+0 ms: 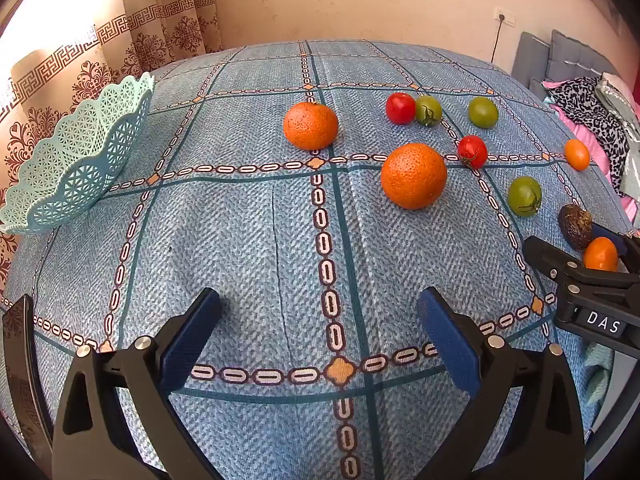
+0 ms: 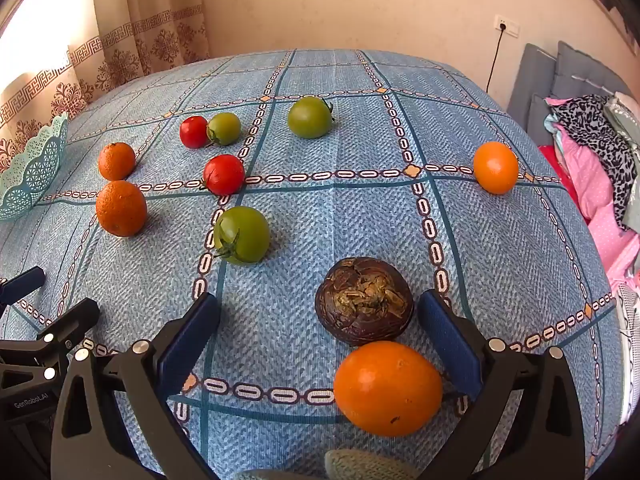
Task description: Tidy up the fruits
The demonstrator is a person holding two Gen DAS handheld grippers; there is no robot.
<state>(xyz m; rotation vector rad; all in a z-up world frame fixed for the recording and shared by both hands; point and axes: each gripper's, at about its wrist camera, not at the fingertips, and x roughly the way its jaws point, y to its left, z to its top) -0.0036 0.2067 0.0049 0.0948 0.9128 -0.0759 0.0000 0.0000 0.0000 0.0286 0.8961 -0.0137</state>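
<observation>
Orange fruit (image 2: pixel 387 388) between right gripper (image 2: pixel 318 338) pads — untouched

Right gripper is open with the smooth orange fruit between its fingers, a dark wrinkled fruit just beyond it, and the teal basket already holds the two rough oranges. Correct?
Not quite. The teal basket holds no oranges: both rough oranges lie on the cloth, as the left wrist view shows. The rest stands.

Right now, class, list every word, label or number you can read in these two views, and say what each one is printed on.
"DAS": white letters on a black block on the right tool, seen in the left wrist view.
"GenRoboLAI", roughly: small pale print on the black body of the left tool, in the right wrist view; the last letters are too blurred to be sure.
Nothing else carries readable text.
</observation>
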